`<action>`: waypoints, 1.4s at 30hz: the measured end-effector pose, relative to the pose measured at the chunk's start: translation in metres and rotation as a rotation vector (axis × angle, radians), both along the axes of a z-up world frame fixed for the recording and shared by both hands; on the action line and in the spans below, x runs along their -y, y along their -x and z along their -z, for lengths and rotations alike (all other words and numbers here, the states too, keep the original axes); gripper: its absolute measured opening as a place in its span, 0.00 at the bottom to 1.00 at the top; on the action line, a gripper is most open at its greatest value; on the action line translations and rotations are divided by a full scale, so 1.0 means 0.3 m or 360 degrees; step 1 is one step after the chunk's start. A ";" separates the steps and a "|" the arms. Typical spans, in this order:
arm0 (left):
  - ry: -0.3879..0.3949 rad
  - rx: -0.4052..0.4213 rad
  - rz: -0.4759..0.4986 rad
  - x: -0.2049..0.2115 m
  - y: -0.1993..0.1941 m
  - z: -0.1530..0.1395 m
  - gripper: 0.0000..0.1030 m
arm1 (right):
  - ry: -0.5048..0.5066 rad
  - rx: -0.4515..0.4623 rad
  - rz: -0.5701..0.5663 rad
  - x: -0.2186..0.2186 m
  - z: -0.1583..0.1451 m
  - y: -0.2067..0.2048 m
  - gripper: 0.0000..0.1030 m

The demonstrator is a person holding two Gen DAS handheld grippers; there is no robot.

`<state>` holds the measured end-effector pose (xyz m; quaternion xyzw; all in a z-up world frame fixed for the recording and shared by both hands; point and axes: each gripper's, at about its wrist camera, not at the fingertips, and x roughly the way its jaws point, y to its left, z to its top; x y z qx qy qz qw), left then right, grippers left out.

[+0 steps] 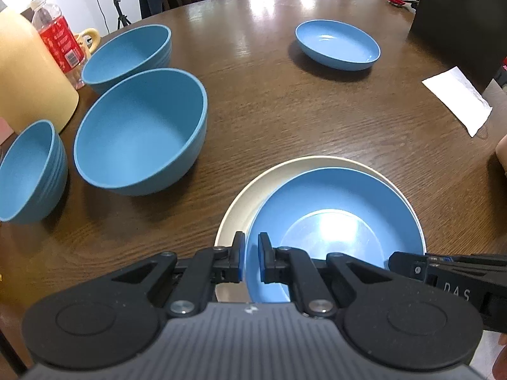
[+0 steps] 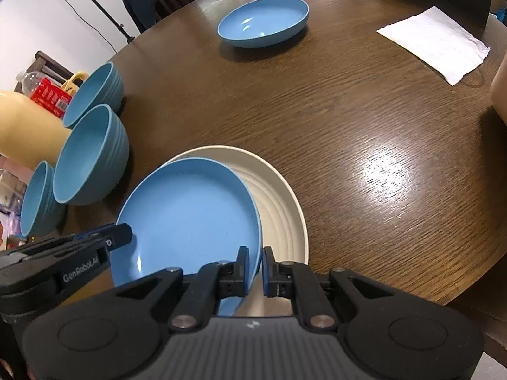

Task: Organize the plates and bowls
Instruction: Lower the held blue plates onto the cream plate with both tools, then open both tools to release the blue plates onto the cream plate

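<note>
A blue plate hangs just over a larger cream plate at the near edge of the round wooden table. My left gripper is shut on the blue plate's left rim, which runs between its blue pads. In the right wrist view, my right gripper is shut on the right rim of the same blue plate, with the cream plate showing beneath and to the right. A second blue plate lies alone at the far side. Three blue bowls stand at the left: a large one, a ribbed one behind it, and a small one.
A yellow jug, a red-labelled bottle and a yellow mug handle crowd the table's left edge behind the bowls. A white napkin lies at the right, beside a black box. Bare wood spans the table's middle.
</note>
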<state>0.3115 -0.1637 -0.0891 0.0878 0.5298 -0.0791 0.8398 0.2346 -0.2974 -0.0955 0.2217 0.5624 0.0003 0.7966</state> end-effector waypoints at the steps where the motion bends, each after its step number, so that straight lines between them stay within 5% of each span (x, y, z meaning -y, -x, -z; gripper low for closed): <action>1: 0.0001 0.0000 -0.0003 -0.001 0.001 0.002 0.09 | 0.0002 -0.0002 -0.0005 -0.001 0.003 -0.007 0.08; 42: 0.0016 -0.0046 -0.0005 -0.007 -0.009 0.059 0.12 | 0.0064 -0.0020 -0.0126 -0.033 0.072 -0.035 0.13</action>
